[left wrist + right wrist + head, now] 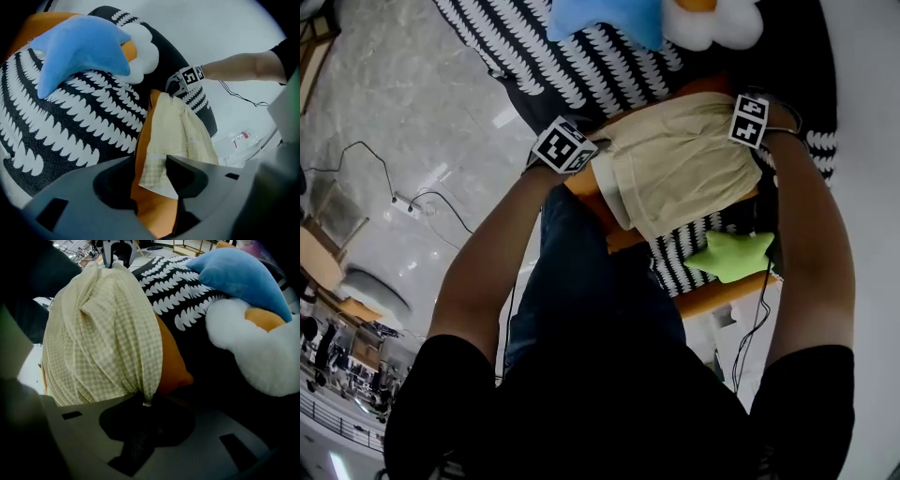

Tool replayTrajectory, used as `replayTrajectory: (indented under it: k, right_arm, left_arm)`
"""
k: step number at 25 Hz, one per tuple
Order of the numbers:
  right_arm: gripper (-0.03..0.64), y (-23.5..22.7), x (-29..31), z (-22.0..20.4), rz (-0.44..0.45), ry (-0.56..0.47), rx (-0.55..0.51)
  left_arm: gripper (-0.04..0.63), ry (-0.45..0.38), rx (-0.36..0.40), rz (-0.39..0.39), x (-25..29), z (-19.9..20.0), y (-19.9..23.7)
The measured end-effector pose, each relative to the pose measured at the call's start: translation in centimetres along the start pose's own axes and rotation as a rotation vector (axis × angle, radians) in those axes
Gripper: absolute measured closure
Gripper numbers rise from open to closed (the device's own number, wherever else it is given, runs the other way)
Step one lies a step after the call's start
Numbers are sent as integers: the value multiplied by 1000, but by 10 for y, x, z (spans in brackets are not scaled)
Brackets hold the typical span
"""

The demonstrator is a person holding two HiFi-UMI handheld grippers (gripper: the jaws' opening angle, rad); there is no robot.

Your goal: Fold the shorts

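R claw [143,402] grips shorts [103,333]; L [149,165] open.

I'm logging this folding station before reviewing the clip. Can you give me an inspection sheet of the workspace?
Surface: orange surface, partly covered by a black-and-white patterned cloth.
Job's things: checked beige shorts, rumpled, lying on the orange surface.
Clutter: blue star plush, white flower plush, green star plush.
Grippers: left gripper open, with a corner of the shorts between its jaws; right gripper shut on bunched shorts fabric.
Cables: black cable and white power strip on the floor; a second black cable below the green star plush.
Surroundings: grey polished floor.
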State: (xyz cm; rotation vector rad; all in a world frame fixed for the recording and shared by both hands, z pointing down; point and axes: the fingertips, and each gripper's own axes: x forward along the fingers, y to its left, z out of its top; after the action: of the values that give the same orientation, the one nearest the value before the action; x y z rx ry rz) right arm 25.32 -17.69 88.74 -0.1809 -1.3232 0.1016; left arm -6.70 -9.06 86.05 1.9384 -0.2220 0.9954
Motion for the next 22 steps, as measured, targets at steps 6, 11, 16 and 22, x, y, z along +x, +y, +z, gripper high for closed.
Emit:
replayTrajectory:
  k: [6, 11, 16, 22]
  right_arm:
    - [574, -2, -20, -5, -46, -17, -6]
    - [575, -11, -52, -14, -129, -92, 38]
    - [577, -15, -85, -10, -219, -171, 78]
    - [578, -10, -127, -5, -337, -250, 39]
  left_arm:
    - [531, 14, 48, 33, -11, -4, -10]
    - [560, -53, 72, 121, -43, 15, -13]
    - [561, -98, 95, 215, -74, 18, -11]
    - [561, -148, 136, 345, -112, 21, -20]
